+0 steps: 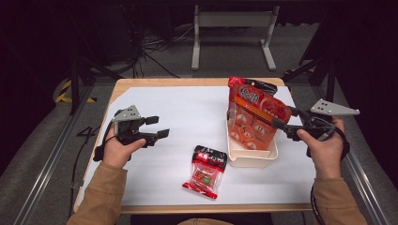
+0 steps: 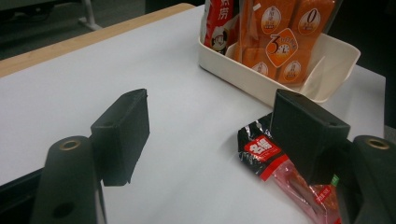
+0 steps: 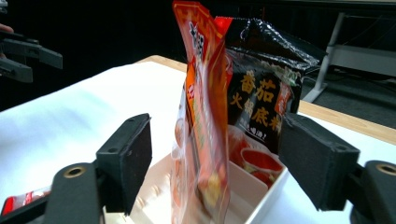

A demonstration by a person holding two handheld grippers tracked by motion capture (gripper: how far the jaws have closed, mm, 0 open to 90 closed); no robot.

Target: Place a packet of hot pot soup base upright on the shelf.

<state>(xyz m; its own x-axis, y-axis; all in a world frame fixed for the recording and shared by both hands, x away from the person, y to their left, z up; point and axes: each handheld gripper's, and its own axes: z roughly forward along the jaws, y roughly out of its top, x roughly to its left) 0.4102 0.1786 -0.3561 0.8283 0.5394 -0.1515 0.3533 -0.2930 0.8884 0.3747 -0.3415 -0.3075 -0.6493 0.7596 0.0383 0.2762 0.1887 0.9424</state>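
Note:
A tall orange snack bag [image 1: 253, 119] [image 3: 201, 116] stands upright in a cream tray [image 1: 248, 159] [image 3: 266, 196]. A black pouch [image 1: 260, 85] [image 3: 264, 84] stands behind it. My right gripper [image 1: 284, 118] [image 3: 215, 163] is open at the tray's right side. The orange bag's edge is between its jaws, and the pads are clear of it. A small red and black packet [image 1: 206, 171] [image 2: 266, 154] lies flat near the table's front. My left gripper [image 1: 161, 126] [image 2: 212, 133] is open and empty over the white sheet, left of that packet.
A white sheet [image 1: 187, 112] covers the wooden table [image 1: 141, 83]. The tray [image 2: 233, 77] and the orange bag [image 2: 280, 42] lie ahead of the left gripper. A grey bench frame [image 1: 232, 28] stands on the floor beyond the table.

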